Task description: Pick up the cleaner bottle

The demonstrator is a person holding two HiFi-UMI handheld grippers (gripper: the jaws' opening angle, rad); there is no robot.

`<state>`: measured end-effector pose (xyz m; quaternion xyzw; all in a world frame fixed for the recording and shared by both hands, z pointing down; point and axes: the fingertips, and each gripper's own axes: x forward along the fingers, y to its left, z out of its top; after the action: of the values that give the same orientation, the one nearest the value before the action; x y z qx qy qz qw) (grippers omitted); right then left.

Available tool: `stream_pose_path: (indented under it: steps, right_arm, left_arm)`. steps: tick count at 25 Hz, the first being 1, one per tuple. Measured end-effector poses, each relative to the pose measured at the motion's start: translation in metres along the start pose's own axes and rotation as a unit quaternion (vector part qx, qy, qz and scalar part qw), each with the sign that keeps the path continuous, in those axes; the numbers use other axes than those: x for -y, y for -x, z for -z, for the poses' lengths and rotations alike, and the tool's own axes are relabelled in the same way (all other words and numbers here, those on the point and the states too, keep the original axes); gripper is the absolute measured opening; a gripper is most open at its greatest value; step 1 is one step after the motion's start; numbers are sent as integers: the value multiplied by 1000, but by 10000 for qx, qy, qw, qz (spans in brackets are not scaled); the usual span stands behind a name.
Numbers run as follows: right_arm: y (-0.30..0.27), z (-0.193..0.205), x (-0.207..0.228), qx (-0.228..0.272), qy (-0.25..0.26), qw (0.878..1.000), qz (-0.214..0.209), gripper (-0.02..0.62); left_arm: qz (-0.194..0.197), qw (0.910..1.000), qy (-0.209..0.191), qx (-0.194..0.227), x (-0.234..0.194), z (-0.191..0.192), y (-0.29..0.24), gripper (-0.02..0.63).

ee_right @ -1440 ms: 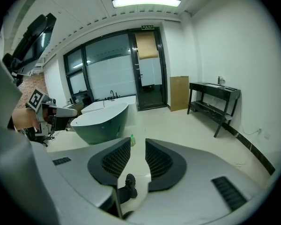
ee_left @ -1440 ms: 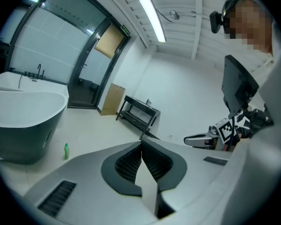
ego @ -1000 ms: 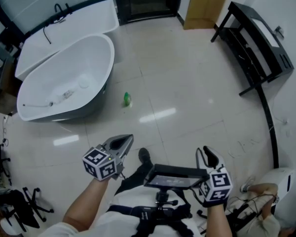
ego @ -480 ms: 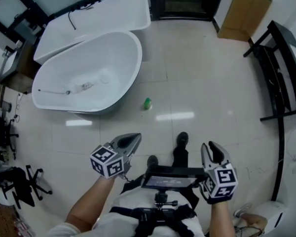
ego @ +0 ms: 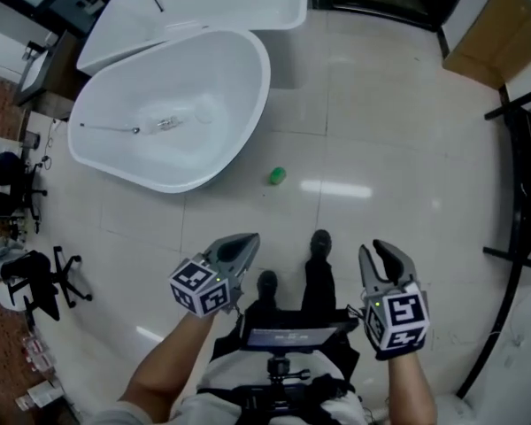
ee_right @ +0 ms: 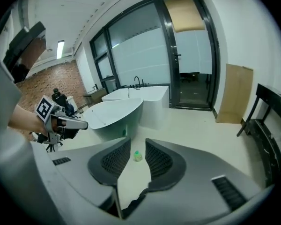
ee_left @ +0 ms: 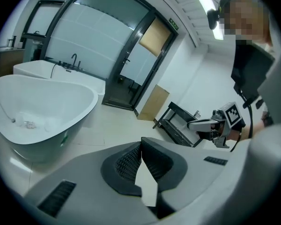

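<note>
The cleaner bottle point(ego: 277, 176), small and green, stands on the pale tiled floor just right of the white bathtub point(ego: 173, 104). Both grippers hang well short of it, near my body. My left gripper point(ego: 246, 243) is shut with nothing in it; in the left gripper view its jaws point(ee_left: 141, 144) meet along a thin line. My right gripper point(ego: 374, 253) is open and empty. In the right gripper view the bottle point(ee_right: 137, 156) shows far off on the floor, framed by the gap of the right gripper point(ee_right: 137, 142). Each gripper view shows the other gripper point(ee_left: 210, 124), point(ee_right: 65, 123).
A second, rectangular tub point(ego: 203, 7) stands behind the oval one. A black metal rack point(ego: 522, 175) lines the right wall, with a brown board point(ego: 496, 34) leaning beyond it. A chair base point(ego: 35, 282) lies at the left. My shoes point(ego: 319, 242) are between the grippers.
The view has swung left and moved forward: the tub and the bottle sit more centrally and lower in the head view. Both grippers keep their pose, left shut and right open.
</note>
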<state>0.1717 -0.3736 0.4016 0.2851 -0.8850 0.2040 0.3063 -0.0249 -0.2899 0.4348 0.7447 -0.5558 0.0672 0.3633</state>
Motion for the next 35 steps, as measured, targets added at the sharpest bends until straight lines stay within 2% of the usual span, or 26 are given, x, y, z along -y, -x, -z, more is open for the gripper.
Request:
stream_pose_path:
  steps: [6,11,15,21,24,27,32,33,35]
  right_arm:
    - [-49,0,36,-214,202,9990,-349,107]
    - [-77,16,41,-438,282,9968,-604,107]
    - [-103,39,48,-572,252,9957,-678,107]
    - [-152,95,75,-1050,30,9916,-749,107]
    - [-178,106,77,-1135,45,9901,-831,107]
    - [-195,115,86,-1184,17,9889,-897,107]
    - [-218,127,82,-1307,12,9858,-1052,107]
    - [-225,131,83,-1341,11,9850,-1085,107]
    - [-234,139,86,-1411,13,9836,-1122,107]
  left_arm:
    - [-87,9999,61,-129,-26,11,-63,2]
    - [-355,9989,38,-316,-66,32,-94,2]
    - [-647,9962,125,-561,-119,72,-126,2]
    - [-902,9907,141,-1009,-193,145,-202,2]
    - [-1250,9863,98,-1070,-229,167,-224,2]
    - [-1576,9804,-109,-1177,-249,182,-242,2]
    - [-1859,9747,-124,-1238,-293,205,-256,2]
    - [-1894,9738,-87,-1253,-305,212,-261,4]
    - [-1907,9729,18,-1309,-325,226,-271,86]
